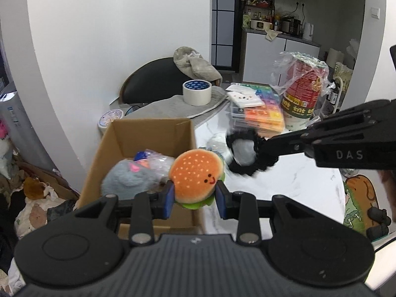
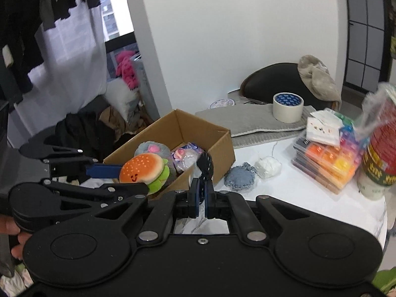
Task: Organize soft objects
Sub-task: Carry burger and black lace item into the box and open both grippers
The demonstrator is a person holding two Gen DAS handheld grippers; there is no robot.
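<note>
Holding burger plush (image 1: 195, 177) in left gripper (image 1: 195, 198), above cardboard box (image 1: 148, 136) at table's left edge (image 1: 284, 185); right gripper (image 2: 201, 190) clamped on black scrunchie (image 2: 205, 164), beside box rim.

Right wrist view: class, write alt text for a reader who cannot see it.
The right gripper is shut on a black crocheted piece, beside the left gripper holding a burger plush above a cardboard box with a grey plush inside. Tape roll sits behind.
</note>
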